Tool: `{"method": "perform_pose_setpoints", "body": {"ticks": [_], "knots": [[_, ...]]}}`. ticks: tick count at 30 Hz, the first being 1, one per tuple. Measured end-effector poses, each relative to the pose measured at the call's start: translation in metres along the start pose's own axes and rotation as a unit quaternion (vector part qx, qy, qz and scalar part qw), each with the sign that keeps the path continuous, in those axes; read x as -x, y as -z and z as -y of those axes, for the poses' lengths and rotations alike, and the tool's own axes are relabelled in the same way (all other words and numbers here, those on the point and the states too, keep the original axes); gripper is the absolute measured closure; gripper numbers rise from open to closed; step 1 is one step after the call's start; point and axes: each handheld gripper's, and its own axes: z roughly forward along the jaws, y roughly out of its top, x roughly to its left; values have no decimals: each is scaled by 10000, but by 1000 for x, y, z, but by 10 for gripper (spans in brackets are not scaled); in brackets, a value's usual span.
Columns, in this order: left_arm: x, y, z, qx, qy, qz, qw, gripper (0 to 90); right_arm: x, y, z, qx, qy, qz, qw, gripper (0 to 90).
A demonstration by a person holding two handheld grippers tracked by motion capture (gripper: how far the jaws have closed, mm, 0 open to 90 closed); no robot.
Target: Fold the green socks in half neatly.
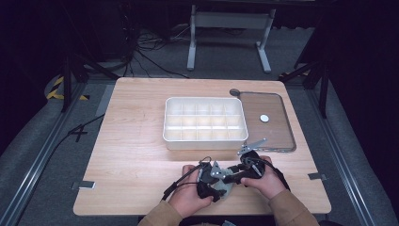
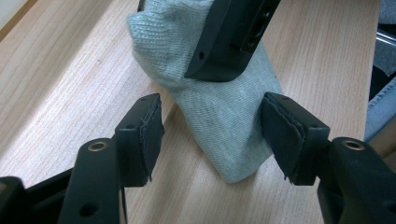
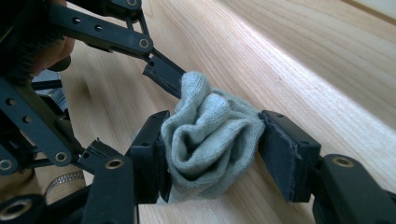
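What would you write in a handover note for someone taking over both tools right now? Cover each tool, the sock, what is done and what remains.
Left tool: open, astride the sock, one pad just touching it.
Right tool: closed on the sock's bunched end.
Sock: grey, lying on the table near its front edge, in front of the white box; a clear lid lies beside the box.
Done: one end of the sock is bunched up.
Left: probably finish rolling it; the box compartments look empty.
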Motion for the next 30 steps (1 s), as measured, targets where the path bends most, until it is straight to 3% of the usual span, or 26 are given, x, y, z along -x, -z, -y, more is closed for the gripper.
{"method": "perform_pose_setpoints", "body": {"ticks": [7, 10, 13, 20, 25, 30], "knots": [[0, 0, 0, -33, 35, 9, 10000, 394, 4, -3, 1, -12, -150, -123, 9998, 462], [0, 0, 1, -48, 45, -10, 10000, 383, 4, -4, 2, -14, -167, -212, 9996, 526], [0, 0, 1, -37, 69, 20, 10000, 380, 1, -2, 1, -20, -93, -286, 9995, 649], [-3, 5, 3, 47, 163, 89, 9998, 380, -11, 0, -5, -76, 182, -2, 9998, 706], [-7, 13, 3, 4, 166, 109, 9998, 367, -17, 2, -7, -64, 235, 31, 9997, 711], [-12, 28, 4, -25, 137, -18, 9999, 373, -20, 6, -10, -64, 281, 108, 9995, 714]]}}
